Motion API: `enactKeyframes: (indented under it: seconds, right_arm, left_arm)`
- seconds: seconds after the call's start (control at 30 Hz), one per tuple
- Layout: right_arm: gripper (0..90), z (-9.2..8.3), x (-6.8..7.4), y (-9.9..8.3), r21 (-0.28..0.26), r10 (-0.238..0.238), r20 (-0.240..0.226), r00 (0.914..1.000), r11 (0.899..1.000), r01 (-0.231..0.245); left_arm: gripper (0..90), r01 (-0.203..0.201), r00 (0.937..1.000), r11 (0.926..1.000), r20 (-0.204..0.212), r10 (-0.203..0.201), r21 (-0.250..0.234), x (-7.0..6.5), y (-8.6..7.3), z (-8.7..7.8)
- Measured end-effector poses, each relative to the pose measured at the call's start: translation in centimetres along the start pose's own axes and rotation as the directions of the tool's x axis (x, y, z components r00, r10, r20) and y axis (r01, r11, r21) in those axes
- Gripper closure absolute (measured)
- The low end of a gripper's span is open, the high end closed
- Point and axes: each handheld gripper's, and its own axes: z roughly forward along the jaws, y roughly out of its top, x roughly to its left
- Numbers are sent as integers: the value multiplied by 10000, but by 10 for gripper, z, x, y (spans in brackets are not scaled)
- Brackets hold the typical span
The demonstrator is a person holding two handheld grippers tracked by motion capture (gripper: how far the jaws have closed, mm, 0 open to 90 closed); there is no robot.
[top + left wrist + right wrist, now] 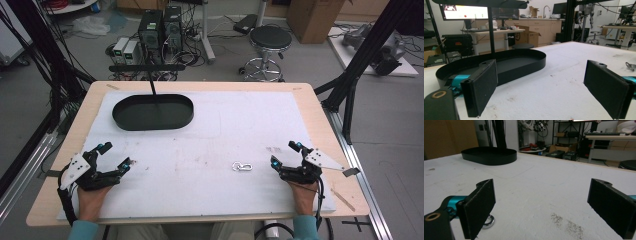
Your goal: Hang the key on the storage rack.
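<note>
At table's near left edge, the left gripper (116,156) is rested on the white mat (210,130), jaws spread apart, nothing between them. Farther back left, a black oval tray (152,112) is seen. Right of centre, a small metal clasp (242,166) lies flat, just beside the right gripper (285,154), whose jaws are likewise held wide, empty.
</note>
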Motion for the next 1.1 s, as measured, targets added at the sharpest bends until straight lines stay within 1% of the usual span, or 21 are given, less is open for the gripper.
enactKeyframes:
  seconds: [0.23,0.3,0.4,0.53,0.57,0.67,0.77,0.83,0.87,0.9,0.93,0.97,1.03,1.1]
  right_arm:
    - [73,-1,1,0,-66,51,-15,10000,10000,-51]
    - [72,-1,0,0,-75,78,-2,10000,9999,-78]
    - [73,-1,0,0,-102,24,2,10000,9999,-24]
    - [73,-1,0,0,-99,128,36,9999,9999,-127]
    - [73,-1,0,0,-101,47,11,10000,9999,-47]
    - [73,-1,1,0,-77,42,30,10000,10000,-42]
    - [73,0,1,0,-21,-81,42,10000,10000,81]
    - [73,0,0,1,8,-59,69,10000,10000,59]
    - [73,0,1,1,36,98,54,9999,9999,-98]
    - [73,0,1,1,36,98,54,9999,9999,-98]
    - [73,1,-1,3,105,157,-37,9999,9998,-157]
    - [73,1,-1,4,81,104,-32,9999,9999,-104]
    - [73,1,0,10,224,84,-123,9999,9997,-81]
    - [73,2,-1,17,318,30,-291,9996,9995,-21]
  left_arm:
    - [123,31,10000,10000,-13,-31,-16,0,0,0]
    - [123,-26,10000,10000,9,26,-7,0,0,0]
    - [123,-18,10000,10000,-5,18,-29,0,0,0]
    - [123,4,10000,10000,-14,-4,-43,0,0,0]
    - [123,1,10000,10000,-10,-1,-42,0,0,0]
    - [123,15,10000,10000,-19,-15,-51,0,0,0]
    - [123,-23,10000,10000,-9,23,-35,0,0,0]
    - [123,-13,10000,10000,-26,13,-58,0,0,0]
    - [123,-13,10000,10000,-26,13,-58,0,0,0]
    - [123,-19,10000,10000,-31,19,-61,0,0,0]
    - [123,-46,10000,10000,-25,46,-48,0,0,0]
    - [123,-73,10000,10000,-19,73,-53,0,0,0]
    - [123,-33,10000,10000,-23,33,-66,0,0,0]
    - [123,-43,10000,10000,-21,43,-67,0,0,0]
